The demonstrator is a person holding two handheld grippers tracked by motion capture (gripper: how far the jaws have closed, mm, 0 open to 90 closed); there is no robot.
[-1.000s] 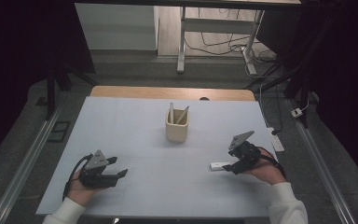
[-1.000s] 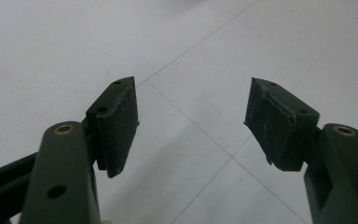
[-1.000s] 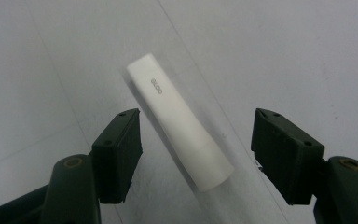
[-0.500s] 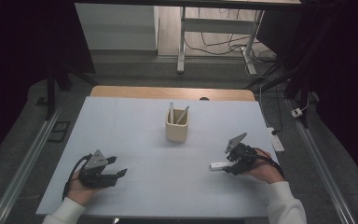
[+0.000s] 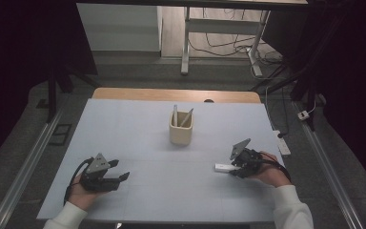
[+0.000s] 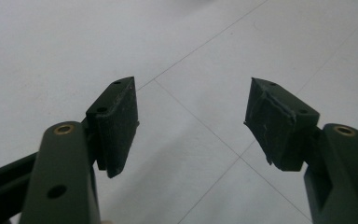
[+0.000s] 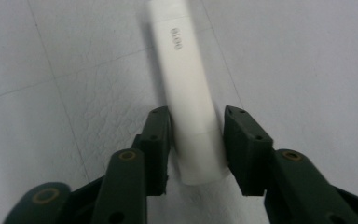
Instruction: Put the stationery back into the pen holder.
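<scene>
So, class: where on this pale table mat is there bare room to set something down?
Free: the wide strip between the left gripper and the white marker stick, and both far corners beside the beige pen cup. Crowded: around the right gripper, closed on the stick.

White printed stick (image 7: 189, 88), flat on the pale mat, near end pinched between the right tool's (image 7: 196, 140) pads.

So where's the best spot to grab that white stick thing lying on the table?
Probably near one end, across its narrow width, coming in low along the white stick from that end. It lies flat, long and slim, so only its two long sides fit between the jaws. The right gripper has just been closing there, its pads now against both sides.
</scene>
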